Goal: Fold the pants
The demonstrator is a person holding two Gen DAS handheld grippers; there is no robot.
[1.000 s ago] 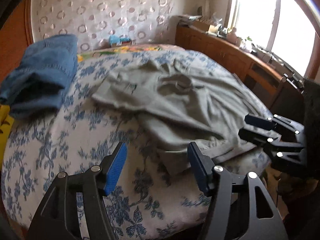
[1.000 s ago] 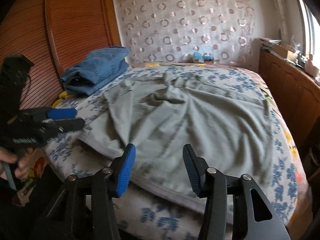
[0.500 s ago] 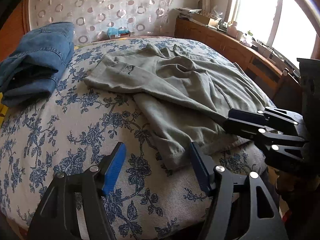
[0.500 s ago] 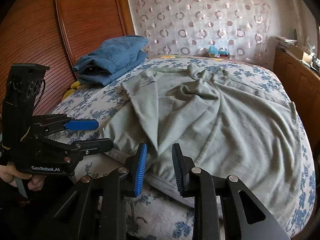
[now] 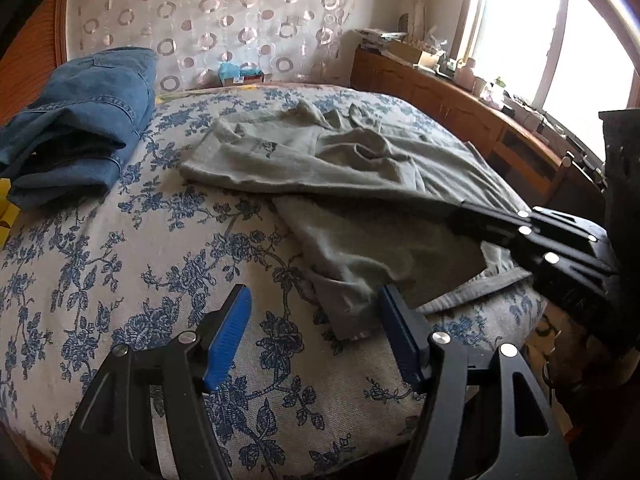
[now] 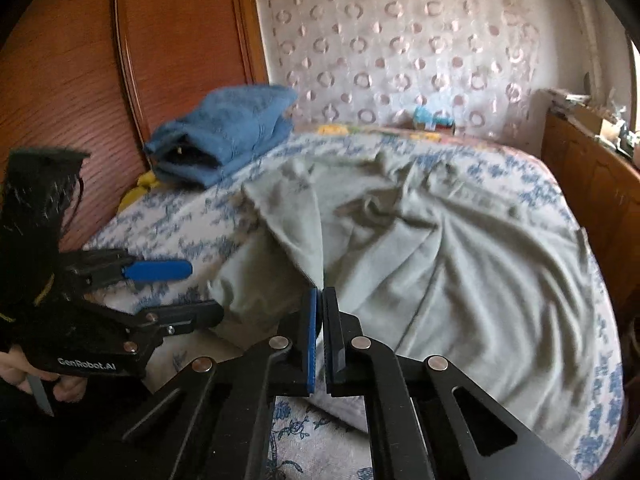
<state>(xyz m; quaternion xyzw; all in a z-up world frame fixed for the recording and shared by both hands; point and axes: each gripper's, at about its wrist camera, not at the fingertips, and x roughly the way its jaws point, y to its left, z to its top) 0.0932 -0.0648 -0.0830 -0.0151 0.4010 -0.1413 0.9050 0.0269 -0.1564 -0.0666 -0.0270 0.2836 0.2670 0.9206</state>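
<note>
Right gripper [image 6: 319,300] pinches our grey-green pants [image 6: 460,264] at the bed's [image 5: 120,264] near edge; our left gripper [image 5: 314,322] gapes wide just beside their hem. Folded jeans [image 5: 80,120] sit near the wooden headboard [image 6: 160,40], under a ring-patterned curtain [image 5: 208,16].

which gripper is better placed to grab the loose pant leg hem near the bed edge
Left. The left hand-held gripper is open, its fingers either side of the grey pants hem; the right hand-held gripper is shut on the other leg.

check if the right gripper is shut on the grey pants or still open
Shut on them: the right gripper has its pads pressed together, pinching a raised ridge of the grey pants.
</note>
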